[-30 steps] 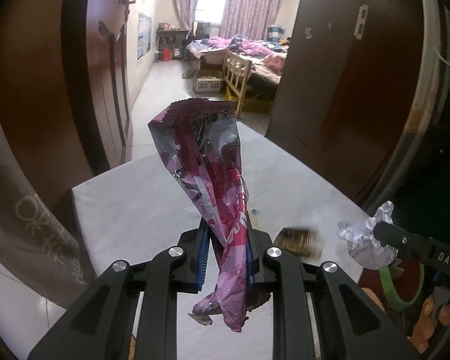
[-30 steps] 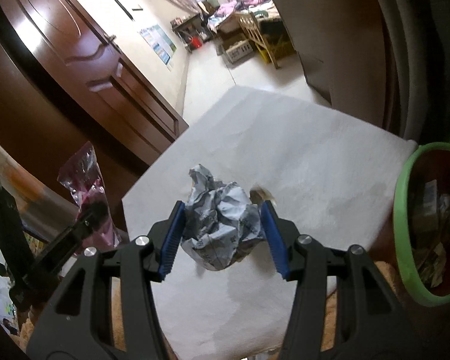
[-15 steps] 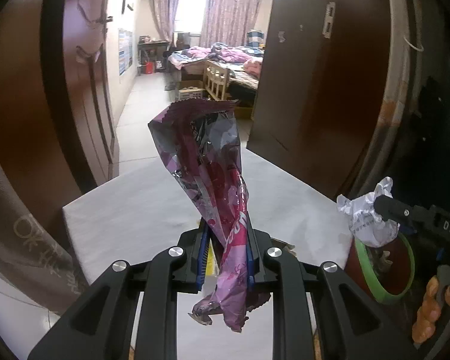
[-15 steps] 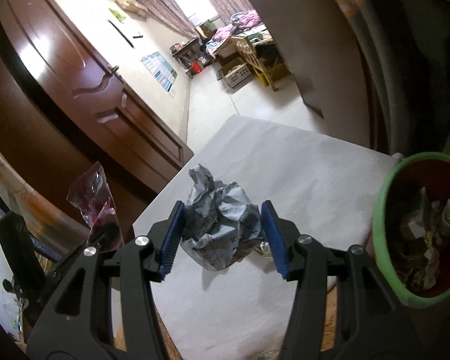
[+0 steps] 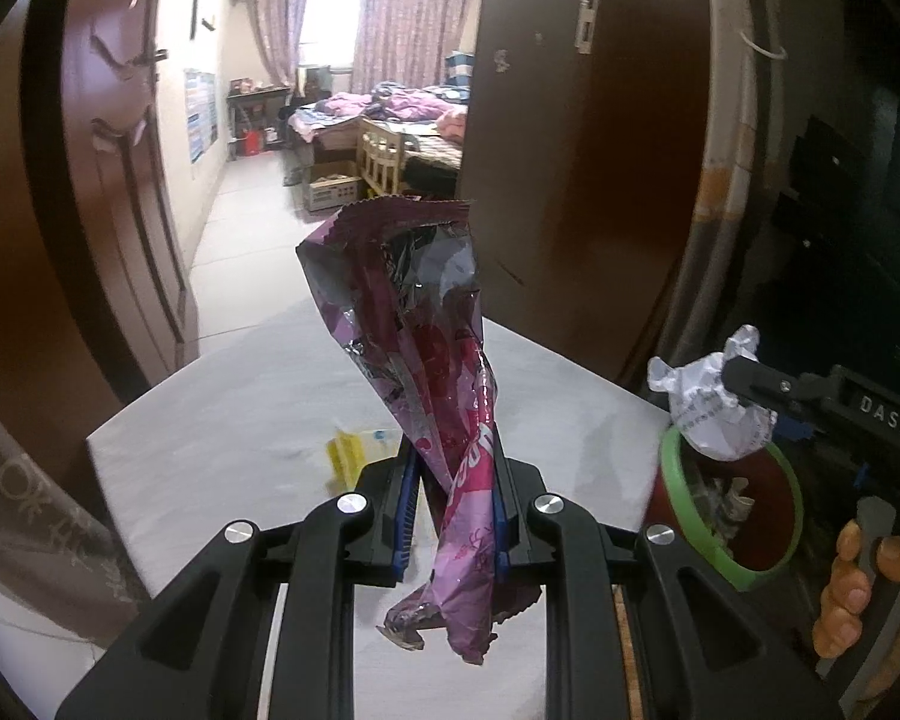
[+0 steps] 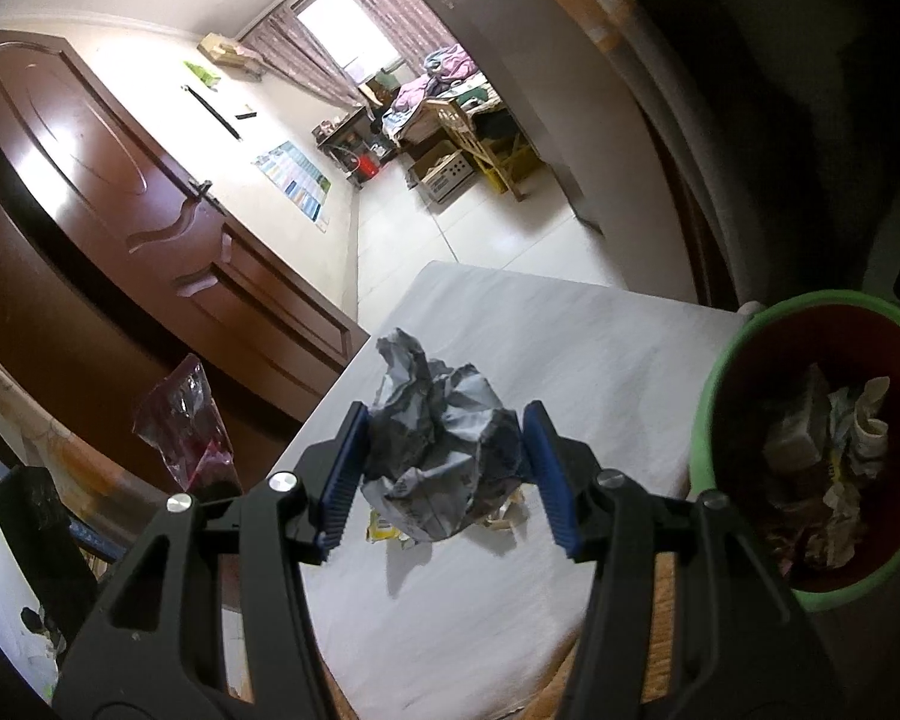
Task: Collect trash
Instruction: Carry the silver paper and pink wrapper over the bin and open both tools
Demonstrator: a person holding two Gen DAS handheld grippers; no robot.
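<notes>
We are mid-carry, both hands loaded, heading for the bin. Our left gripper (image 5: 453, 516) has its jaws nearly together, pinching a purple snack wrapper (image 5: 432, 396) at its lower part; most of the wrapper stands up above the jaws and a crumpled tail hangs below them. Our right gripper (image 6: 444, 474) has its jaws partly spread and pressed on both sides of a crumpled paper ball (image 6: 441, 456), which fills the gap between the pads and bulges above and below. The bin (image 6: 705, 432), green rim and red inside with trash already in it, sits off to the right of the right jaws and lower; from the left wrist view the ball hangs about over the bin's near rim. A white table (image 6: 570, 348) lies beneath and ahead of both jaws, with a yellow scrap (image 5: 345, 450) and small bits left on it under the ball. Step in hand, as we judge it: transport to bin. Next move calls for shifting the right jaws further right until the ball is over the bin mouth, then spreading them; the left wrapper needs a longer sweep across, and its floppy top may catch the rim.
</notes>
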